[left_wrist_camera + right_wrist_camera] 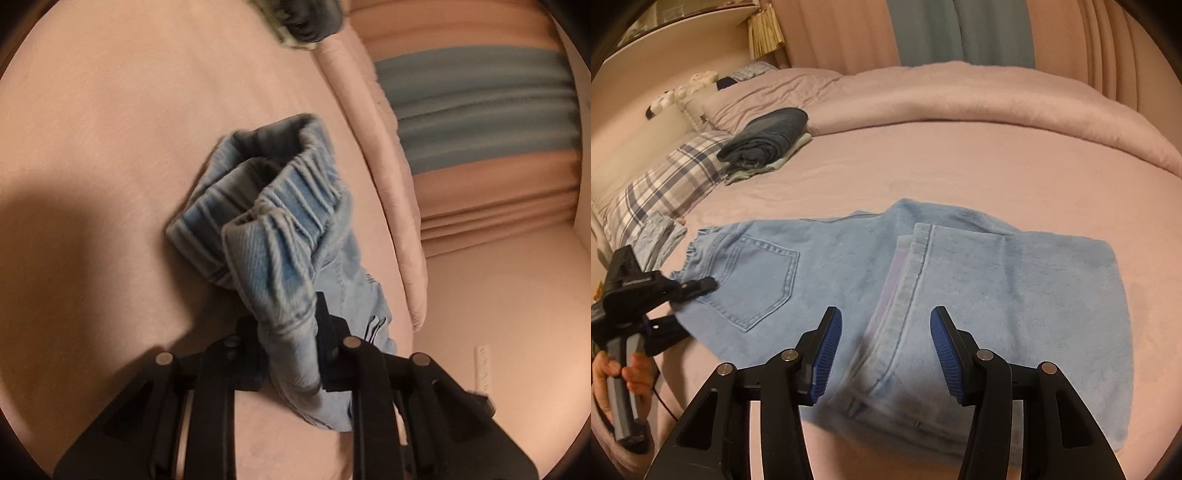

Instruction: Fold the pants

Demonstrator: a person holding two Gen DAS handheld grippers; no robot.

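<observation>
the light blue pants (pixel 923 295) lie folded over on the pink bed cover (pixel 960 158), spread out ahead of and beneath the right gripper (pixel 885 356). its two blue-padded fingers (pixel 827 354) stand apart above the denim, one on each side of a side seam and a pale inner strip, and press on nothing. off to the left of those fingers the left gripper (pixel 701 285), held by a hand (pixel 613 380), has its tips at the gathered waistband beside the back pocket (pixel 764 284). from its own camera the left gripper (pixel 286 332) is clamped tight on a bunched fold of the waistband, which rises between its black fingers (pixel 325 325). beyond the right fingers, well apart, a dark folded garment (pixel 768 136) sits by a plaid pillow (pixel 665 188). no brand, label or writing can be read anywhere.
</observation>
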